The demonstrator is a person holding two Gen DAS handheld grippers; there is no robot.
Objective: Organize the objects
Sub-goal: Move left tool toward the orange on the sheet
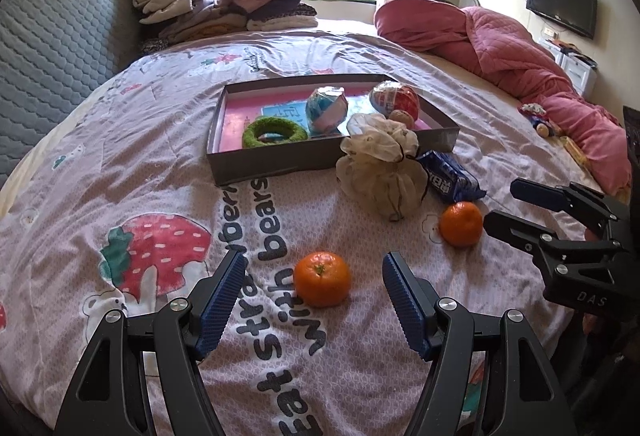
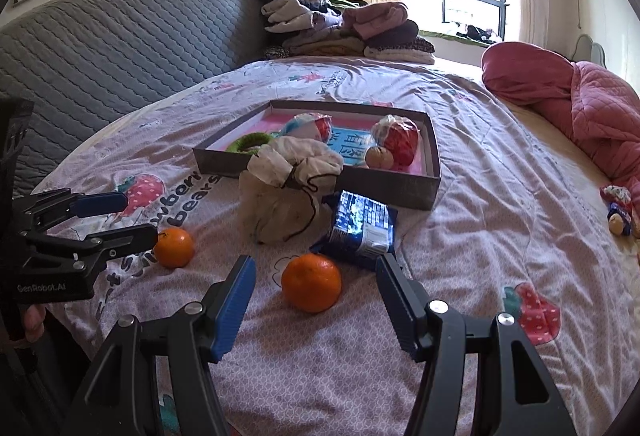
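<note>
A: What was on the bed, biggest first?

B: The pink printed bedsheet (image 1: 120, 164) carried a shallow grey cardboard box with a pink floor (image 1: 256, 166), already holding a fuzzy green ring (image 1: 274, 132), two foil-wrapped balls and a walnut. Leaning against its front wall stood a cream mesh drawstring pouch (image 1: 384, 172), with a blue snack packet (image 2: 360, 226) touching it. Two round orange tangerines lay loose nearer the grippers.

A: And the grippers?

B: Both gaped wide, holding nothing. The left gripper (image 1: 314, 274) framed the near tangerine (image 1: 322, 278); the right gripper (image 2: 316, 276) framed the other tangerine (image 2: 311, 286).

A: What could have gone wrong?

B: Probably rolling. The fruit sat on soft, creased fabric, so a finger nudging it off-centre might have pushed it away. The right fingertip also sat against the packet and could have dragged it.
</note>
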